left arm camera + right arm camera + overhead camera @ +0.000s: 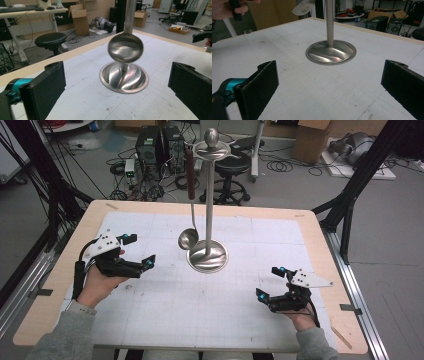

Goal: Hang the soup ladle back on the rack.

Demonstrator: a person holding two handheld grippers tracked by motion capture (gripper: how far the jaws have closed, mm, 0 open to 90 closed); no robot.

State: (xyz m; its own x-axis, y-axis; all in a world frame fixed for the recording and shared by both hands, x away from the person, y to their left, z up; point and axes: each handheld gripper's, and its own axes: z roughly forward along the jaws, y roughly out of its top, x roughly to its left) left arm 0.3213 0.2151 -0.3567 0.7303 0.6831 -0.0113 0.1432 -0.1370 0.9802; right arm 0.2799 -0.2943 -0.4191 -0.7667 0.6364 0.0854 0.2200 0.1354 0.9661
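Note:
A steel stand [209, 195] with a round base [207, 256] rises from the middle of the table. A ladle [189, 239] with a dark handle hangs from the stand's top ring, its bowl [125, 47] just above the base [124, 78]. My left gripper [141, 251] sits open to the left of the stand, jaws wide with nothing between them. My right gripper [271, 282] is open at the front right, facing the base [331, 52] and the pole [329, 22]. The ladle bowl's edge [302, 8] shows at the top of the right gripper view.
The table [60, 285] has a white gridded mat [200, 315] with wooden borders. Behind it stand a black stool [231, 170], computer cases [150, 145], cables and cardboard boxes [312, 140]. Black frame legs [360, 180] flank the table.

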